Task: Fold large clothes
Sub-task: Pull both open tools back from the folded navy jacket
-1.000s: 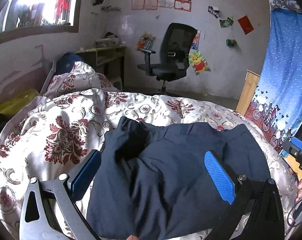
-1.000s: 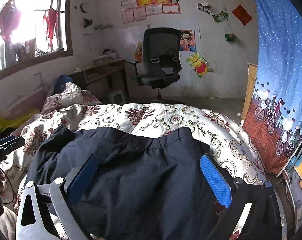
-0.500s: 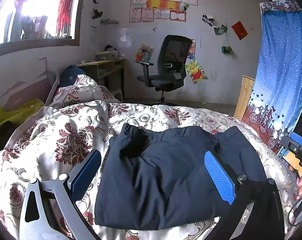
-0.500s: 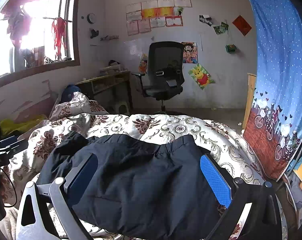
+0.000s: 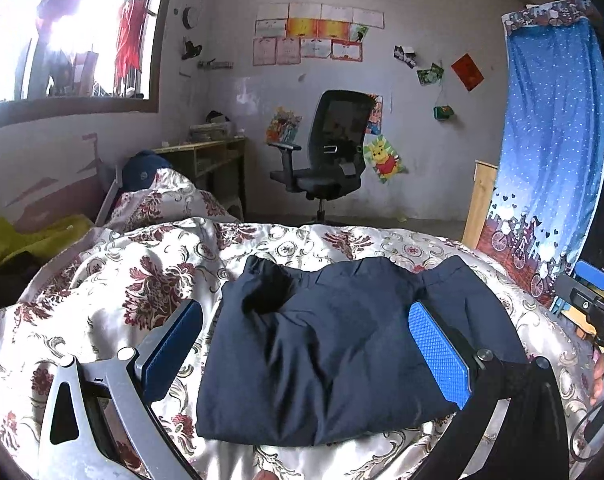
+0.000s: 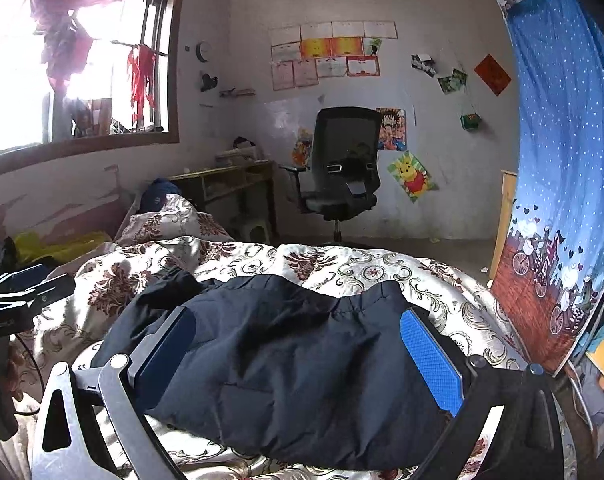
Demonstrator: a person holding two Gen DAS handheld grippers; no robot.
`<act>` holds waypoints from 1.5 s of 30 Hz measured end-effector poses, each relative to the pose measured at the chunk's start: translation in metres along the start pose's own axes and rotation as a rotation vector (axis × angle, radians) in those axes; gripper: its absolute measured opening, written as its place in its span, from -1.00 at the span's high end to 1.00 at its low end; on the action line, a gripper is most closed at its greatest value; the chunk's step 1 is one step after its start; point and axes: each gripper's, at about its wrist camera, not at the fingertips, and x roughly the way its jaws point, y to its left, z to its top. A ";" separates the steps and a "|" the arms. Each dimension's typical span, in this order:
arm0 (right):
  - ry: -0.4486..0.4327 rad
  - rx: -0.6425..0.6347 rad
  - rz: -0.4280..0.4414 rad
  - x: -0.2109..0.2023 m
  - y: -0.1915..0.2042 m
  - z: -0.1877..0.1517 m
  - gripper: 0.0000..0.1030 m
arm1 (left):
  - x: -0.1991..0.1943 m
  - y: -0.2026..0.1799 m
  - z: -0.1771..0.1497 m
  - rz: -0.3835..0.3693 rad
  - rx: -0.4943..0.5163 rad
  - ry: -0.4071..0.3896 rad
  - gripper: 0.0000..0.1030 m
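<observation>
While both grippers hover spread — folded navy garment (image 5: 334,352) lies on floral bedspread (image 5: 102,292)

The navy garment (image 5: 334,352) is looking like matt woven cloth, while the floral bedspread (image 5: 102,300) under it is showing a satiny sheen. The left gripper (image 5: 302,352) is wearing finely dimpled blue pads (image 5: 438,356) on smooth grey metal-looking arms.

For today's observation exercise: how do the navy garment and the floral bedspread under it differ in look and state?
The navy garment is plain and dark; the floral bedspread is pale with red flowers and scrolls. The garment is folded into a compact block; the bedspread lies spread out and rumpled across the bed. Both are creased fabric, and neither hand-held gripper touches them.
</observation>
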 end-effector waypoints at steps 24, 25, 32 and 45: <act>0.042 0.065 0.009 -0.038 0.013 -0.040 -1.00 | -0.043 -0.006 -0.037 -0.028 0.010 -0.003 -0.97; 0.042 0.068 0.010 -0.040 0.013 -0.042 -1.00 | -0.045 -0.007 -0.039 -0.024 0.011 0.000 -0.97; 0.043 0.063 0.011 -0.047 0.016 -0.050 -1.00 | -0.056 -0.016 -0.055 -0.049 0.033 0.012 -0.97; 0.073 0.050 0.018 -0.056 0.029 -0.078 -1.00 | -0.067 -0.019 -0.079 0.007 0.010 0.003 -0.97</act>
